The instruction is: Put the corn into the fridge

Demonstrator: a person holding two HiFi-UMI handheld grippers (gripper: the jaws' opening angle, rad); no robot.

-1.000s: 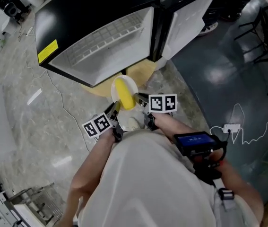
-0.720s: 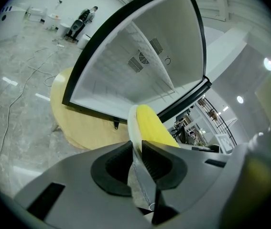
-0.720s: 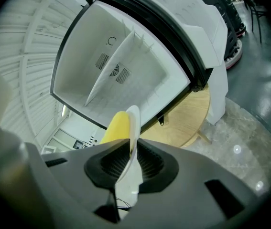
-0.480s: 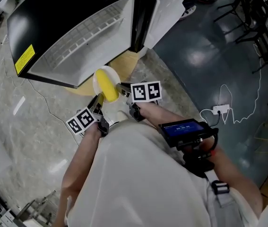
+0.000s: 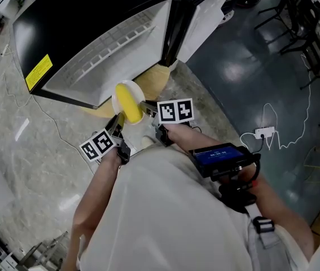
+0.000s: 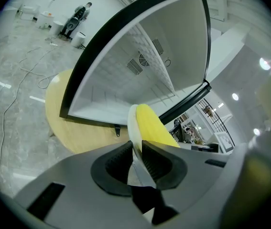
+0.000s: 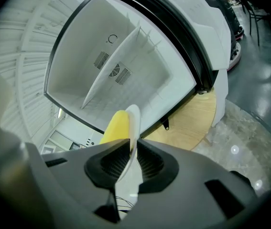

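Observation:
A yellow corn cob lies on a small white plate, carried in the air in front of the open black fridge. My left gripper is shut on the plate's left rim, and the corn shows just past its jaws. Across from it, my right gripper is shut on the plate's right rim, the corn lying to the left of that rim. The white fridge interior with its wire shelf fills both gripper views.
The fridge stands on a round yellow wooden base; its open white door hangs at the right. A white cable and plug lie on the dark floor at the right. Black chairs stand far right.
The plate with the corn and both grippers have shifted left and toward the fridge opening in the head view. Both grips are unchanged.

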